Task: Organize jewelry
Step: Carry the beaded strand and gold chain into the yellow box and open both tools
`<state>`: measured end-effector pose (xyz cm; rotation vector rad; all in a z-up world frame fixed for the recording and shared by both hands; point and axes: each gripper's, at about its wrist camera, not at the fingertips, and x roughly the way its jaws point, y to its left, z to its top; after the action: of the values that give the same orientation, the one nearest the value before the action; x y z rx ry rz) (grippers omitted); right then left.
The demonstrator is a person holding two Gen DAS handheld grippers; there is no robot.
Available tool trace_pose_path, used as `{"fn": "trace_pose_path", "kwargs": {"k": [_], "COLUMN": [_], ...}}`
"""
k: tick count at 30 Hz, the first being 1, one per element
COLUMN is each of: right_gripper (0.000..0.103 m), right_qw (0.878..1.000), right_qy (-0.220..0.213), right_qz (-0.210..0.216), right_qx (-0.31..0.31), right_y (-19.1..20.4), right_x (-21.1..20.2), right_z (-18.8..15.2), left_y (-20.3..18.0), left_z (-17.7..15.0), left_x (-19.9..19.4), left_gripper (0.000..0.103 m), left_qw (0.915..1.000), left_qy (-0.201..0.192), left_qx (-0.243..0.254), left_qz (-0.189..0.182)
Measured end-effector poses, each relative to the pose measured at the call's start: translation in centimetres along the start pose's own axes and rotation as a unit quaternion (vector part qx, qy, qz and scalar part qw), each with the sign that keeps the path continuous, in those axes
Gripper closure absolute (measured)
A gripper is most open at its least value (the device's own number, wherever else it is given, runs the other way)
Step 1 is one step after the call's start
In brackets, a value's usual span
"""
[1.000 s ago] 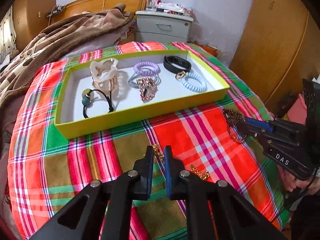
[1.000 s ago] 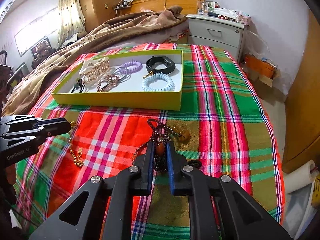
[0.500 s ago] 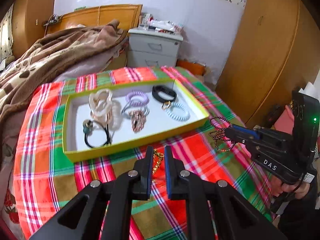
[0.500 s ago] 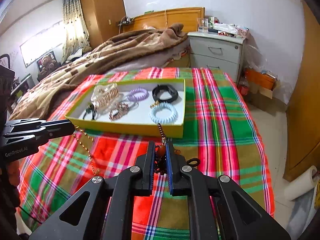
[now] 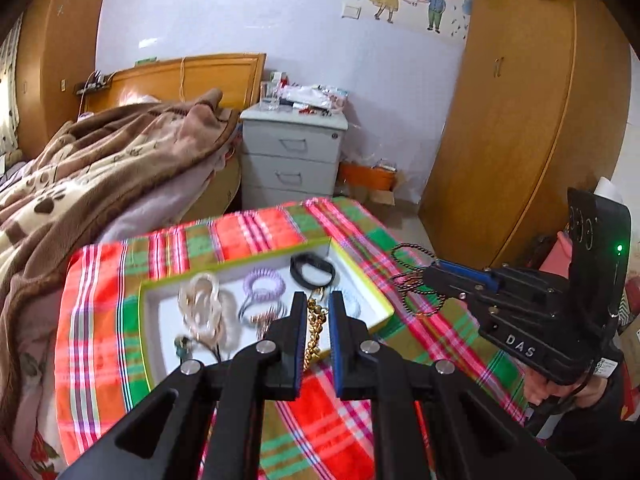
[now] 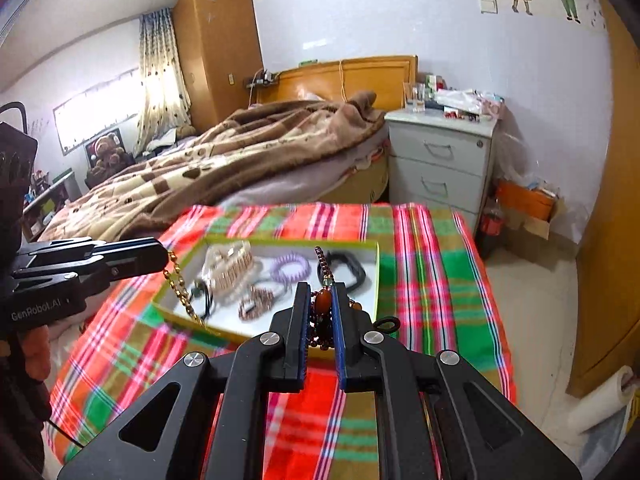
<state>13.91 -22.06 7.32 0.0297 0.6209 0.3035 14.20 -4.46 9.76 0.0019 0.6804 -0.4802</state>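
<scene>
While your left gripper (image 5: 315,312) hangs above the counter (image 5: 344,396), its fingers (image 5: 294,332) pinch a gold chain (image 5: 314,328), which hangs down between them in the left view. From the right view you see the same chain (image 6: 182,286) dangle from the tip of the left gripper (image 6: 162,254), and its lower end reaches the near wall of the tray (image 6: 224,330); I cannot tell if it touches.

Your right gripper (image 6: 321,308) is also raised, and its fingers (image 6: 339,320) are closed on a bead necklace (image 6: 322,304) with an amber bead between them. One strand of dark beads stands up beyond the fingertips, and more beads hang below. In the left view the necklace (image 5: 412,280) makes dark loops in front of the right gripper (image 5: 434,276), to the right of the tray's far corner.

The tray (image 5: 362,280) lies just beyond both pairs of fingers, on the plaid cloth. Inside it, ahead of your left fingers, are a purple coil tie (image 5: 264,282), a black band (image 5: 312,274), a pale hair clip (image 5: 202,308) to the left, and a black tie (image 5: 188,350) at the near left. A blue coil tie (image 5: 352,304) shows just right of the right finger. A small black ring (image 6: 386,323) lies on the cloth just right of your right fingers.
</scene>
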Motion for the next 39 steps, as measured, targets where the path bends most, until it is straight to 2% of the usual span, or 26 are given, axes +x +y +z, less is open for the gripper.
{"fn": "trace_pose_path", "kwargs": {"k": [5, 10, 14, 29, 39], "right_gripper": [0.092, 0.092, 0.092, 0.092, 0.092], "right_qw": [1.000, 1.000, 0.999, 0.993, 0.988], "right_qy": [-0.017, -0.013, 0.004, 0.101, 0.138], "right_qz": [0.007, 0.019, 0.032, 0.067, 0.060], "right_qx": [-0.002, 0.000, 0.008, 0.002, -0.027], "right_y": [0.2, 0.1, -0.2, 0.7, 1.1], "right_x": [0.1, 1.5, 3.3, 10.6, 12.5], "right_z": [2.2, 3.1, 2.8, -0.6, -2.0], "left_y": [-0.2, 0.4, 1.5, 4.8, 5.8], "left_z": [2.0, 2.9, 2.2, -2.3, -4.0], "left_x": [-0.4, 0.6, 2.4, 8.1, 10.6], "left_gripper": [0.092, 0.092, 0.092, 0.092, 0.092], "left_qw": [0.9997, 0.9997, 0.9999, 0.9962, 0.9915], "left_qy": [-0.023, -0.020, -0.001, 0.080, 0.117], "left_qx": [0.011, 0.013, 0.007, -0.032, -0.038], "left_qz": [-0.003, 0.004, 0.015, 0.016, 0.042]}}
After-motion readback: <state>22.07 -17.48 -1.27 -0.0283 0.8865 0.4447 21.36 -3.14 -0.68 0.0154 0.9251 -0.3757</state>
